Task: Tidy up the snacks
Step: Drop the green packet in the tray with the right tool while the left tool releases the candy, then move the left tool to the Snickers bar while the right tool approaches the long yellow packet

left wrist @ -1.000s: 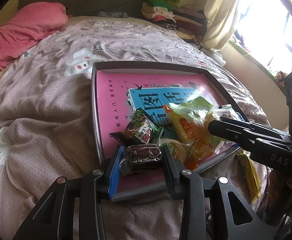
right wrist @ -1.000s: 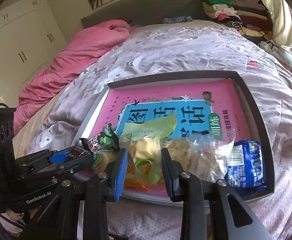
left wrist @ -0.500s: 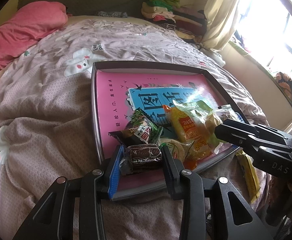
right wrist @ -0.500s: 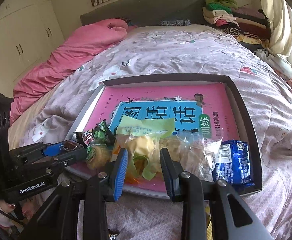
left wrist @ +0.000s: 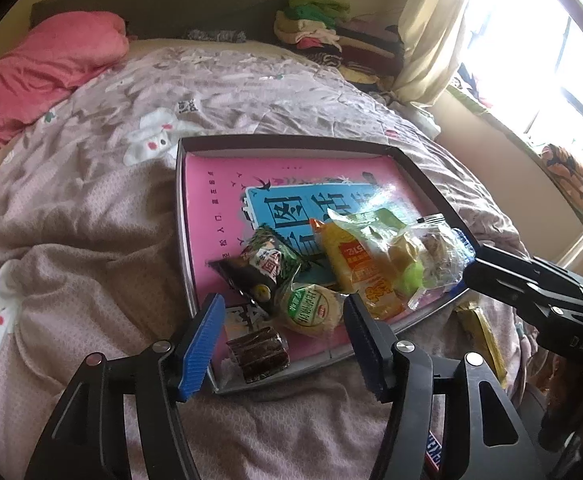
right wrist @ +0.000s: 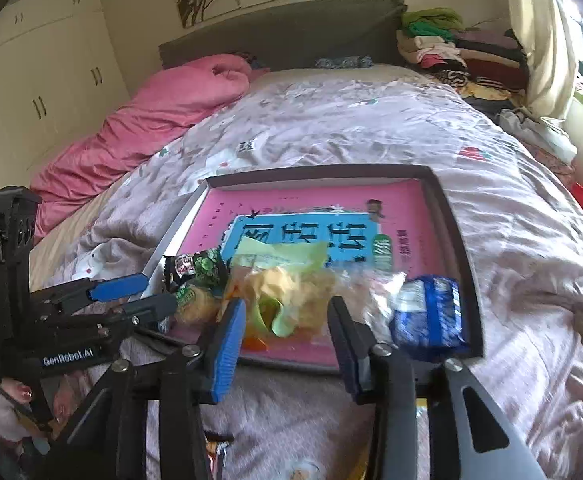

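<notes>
A dark-rimmed tray (left wrist: 283, 140) (right wrist: 315, 172) lined in pink lies on the bed with several snacks at its near end. My left gripper (left wrist: 281, 318) (right wrist: 157, 292) is opening. A brown chocolate snack (left wrist: 257, 354) lies loose between its fingers in the tray's near corner, and neither pad touches it. My right gripper (right wrist: 285, 330) (left wrist: 471, 268) is opening too. A yellow-green snack bag (right wrist: 287, 296) (left wrist: 355, 264) rests in the tray just past its tips, free of the pads. Beside them lie a green-black packet (left wrist: 269, 262), a round cake (left wrist: 311, 308) and a blue packet (right wrist: 431, 316).
A yellow packet (left wrist: 483, 336) lies on the quilt right of the tray, with a candy bar (left wrist: 433, 452) nearer me. A pink duvet (right wrist: 163, 120) is bunched at the left. Folded clothes (right wrist: 443, 48) are stacked by the headboard. A curtain and window stand at the right.
Both grippers have opened. The brown snack has left the left pads and now lies in the tray corner. The right gripper has let go of the yellow-green bag and drawn back slightly.
</notes>
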`<state>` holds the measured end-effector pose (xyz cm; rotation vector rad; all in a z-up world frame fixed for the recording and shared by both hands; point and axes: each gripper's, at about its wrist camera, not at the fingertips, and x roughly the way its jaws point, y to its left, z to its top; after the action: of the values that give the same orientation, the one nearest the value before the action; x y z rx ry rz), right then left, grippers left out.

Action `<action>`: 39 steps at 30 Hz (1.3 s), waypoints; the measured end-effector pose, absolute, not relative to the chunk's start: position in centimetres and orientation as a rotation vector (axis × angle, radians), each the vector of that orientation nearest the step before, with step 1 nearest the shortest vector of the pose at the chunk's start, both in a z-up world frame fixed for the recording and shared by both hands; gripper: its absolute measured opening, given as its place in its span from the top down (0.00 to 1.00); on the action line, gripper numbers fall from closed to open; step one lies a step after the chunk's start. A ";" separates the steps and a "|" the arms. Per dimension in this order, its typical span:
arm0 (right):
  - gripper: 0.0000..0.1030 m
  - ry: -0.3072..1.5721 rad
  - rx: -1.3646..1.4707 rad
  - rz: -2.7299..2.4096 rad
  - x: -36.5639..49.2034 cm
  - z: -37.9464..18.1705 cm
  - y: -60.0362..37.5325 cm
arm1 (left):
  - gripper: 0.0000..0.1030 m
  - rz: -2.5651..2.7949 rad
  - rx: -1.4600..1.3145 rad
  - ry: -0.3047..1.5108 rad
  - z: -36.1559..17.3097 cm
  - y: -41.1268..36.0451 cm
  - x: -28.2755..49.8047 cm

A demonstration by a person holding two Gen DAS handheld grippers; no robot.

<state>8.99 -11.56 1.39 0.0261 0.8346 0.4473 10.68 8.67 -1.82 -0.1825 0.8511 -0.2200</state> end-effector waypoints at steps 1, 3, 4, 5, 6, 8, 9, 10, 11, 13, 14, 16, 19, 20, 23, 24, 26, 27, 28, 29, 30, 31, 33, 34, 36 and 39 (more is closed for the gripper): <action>0.56 0.834 0.031 0.442 8.7 1.5 -12.0 | 0.38 -0.223 -0.183 0.843 -1.6 8.7 10.4; 0.53 0.836 0.032 0.428 8.0 1.6 -12.8 | 0.38 -0.237 -0.191 0.828 -1.0 8.8 9.7; 0.53 0.841 0.034 0.414 7.6 1.6 -13.4 | 0.38 -0.246 -0.196 0.823 -0.8 8.8 9.4; 0.53 0.845 0.038 0.409 7.4 1.5 -13.8 | 0.38 -0.257 -0.199 0.818 -0.5 8.8 9.0; 0.53 0.854 0.044 0.405 7.1 1.4 -14.2 | 0.38 -0.269 -0.200 0.819 -0.3 8.6 8.6; 0.52 0.871 0.044 0.386 6.6 1.1 -15.0 | 0.38 -0.294 -0.205 0.838 -0.3 8.1 7.6; 0.52 0.877 0.041 0.382 6.3 1.0 -15.2 | 0.38 -0.313 -0.216 0.860 -0.4 7.7 7.0; 0.52 0.885 0.036 0.375 6.0 0.8 -15.5 | 0.38 -0.329 -0.222 0.879 -0.6 7.4 6.8; 0.51 0.896 0.032 0.367 5.7 0.5 -15.7 | 0.38 -0.345 -0.225 0.907 -0.9 6.8 6.4; 0.51 0.919 0.029 0.358 5.0 -0.1 -16.1 | 0.38 -0.368 -0.213 0.955 -1.4 5.6 5.8; 0.51 0.929 0.026 0.353 4.7 -0.4 -16.3 | 0.38 -0.375 -0.197 0.975 -1.6 4.9 5.5; 0.51 0.940 0.017 0.341 4.0 -0.8 -16.7 | 0.38 -0.384 -0.172 1.002 -2.0 3.8 5.0; 0.51 0.964 0.023 0.324 3.2 -1.5 -17.4 | 0.38 -0.397 -0.148 1.037 -2.5 2.2 4.3; 0.51 0.972 0.030 0.326 3.1 -1.7 -17.6 | 0.38 -0.400 -0.140 1.046 -2.7 1.8 4.1; 0.51 0.988 0.049 0.322 3.1 -2.2 -17.9 | 0.38 -0.393 -0.116 1.073 -3.4 0.6 3.6; 0.51 0.993 0.059 0.325 3.1 -2.4 -17.9 | 0.38 -0.389 -0.107 1.082 -3.6 0.1 3.4; 0.51 1.002 0.069 0.330 3.2 -2.8 -17.7 | 0.38 -0.381 -0.094 1.097 -4.0 -0.5 3.3; 0.51 1.007 0.071 0.332 3.3 -3.0 -17.6 | 0.38 -0.378 -0.089 1.105 -4.3 -0.7 3.4; 0.51 1.012 0.074 0.334 3.5 -3.2 -17.6 | 0.38 -0.369 -0.083 1.116 -4.6 -0.9 3.4; 0.51 1.021 0.078 0.344 3.6 -3.5 -17.5 | 0.38 -0.365 -0.082 1.123 -4.9 -1.1 3.5; 0.51 1.029 0.072 0.345 3.8 -3.8 -17.3 | 0.38 -0.361 -0.080 1.131 -5.1 -1.4 3.5; 0.51 1.033 0.065 0.335 4.0 -4.1 -17.2 | 0.38 -0.354 -0.078 1.138 -5.3 -1.6 3.5; 0.52 1.049 0.066 0.330 4.4 -4.6 -17.1 | 0.38 -0.344 -0.077 1.144 -5.6 -1.8 3.7; 0.53 1.047 0.071 0.325 4.6 -4.8 -17.1 | 0.38 -0.337 -0.082 1.148 -5.7 -1.9 3.8; 0.55 1.034 0.088 0.323 5.2 -4.9 -17.3 | 0.41 -0.327 -0.086 1.152 -6.0 -2.1 4.0; 0.67 1.025 0.090 0.318 6.0 -5.1 -17.4 | 0.51 -0.304 -0.057 1.151 -6.5 -2.6 4.2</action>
<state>6.03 -17.40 -5.13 0.0902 1.0255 0.3180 4.16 -2.60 -6.49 -0.0566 1.1513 -0.3045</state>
